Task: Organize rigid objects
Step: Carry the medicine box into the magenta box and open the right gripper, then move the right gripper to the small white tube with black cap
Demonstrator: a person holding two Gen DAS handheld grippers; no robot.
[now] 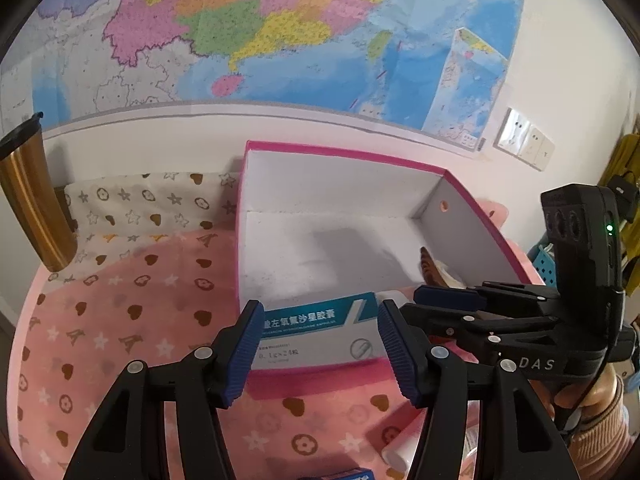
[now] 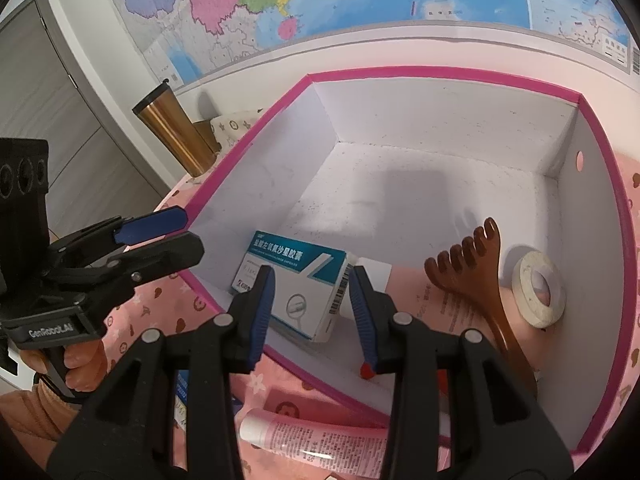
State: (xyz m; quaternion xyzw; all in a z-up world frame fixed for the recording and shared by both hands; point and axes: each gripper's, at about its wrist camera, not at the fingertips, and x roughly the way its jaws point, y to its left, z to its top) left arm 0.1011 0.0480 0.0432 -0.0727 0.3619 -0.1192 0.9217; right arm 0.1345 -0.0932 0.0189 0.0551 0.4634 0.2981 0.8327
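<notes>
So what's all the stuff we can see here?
box: one, pink outside, white inside, on the cloth
medicine carton: one, white and teal, in the box, near-left corner
back scratcher: one, brown wood, in the box, right side
tape roll: one, cream, in the box, against the right wall
tube: one, pink, on the cloth in front of the box
tumbler: one, gold with black lid, back left
cloth: one, pink with hearts and stars
map: one, many colours, on the wall
left gripper: one, black with blue pads, open
right gripper: one, same colours, open
</notes>
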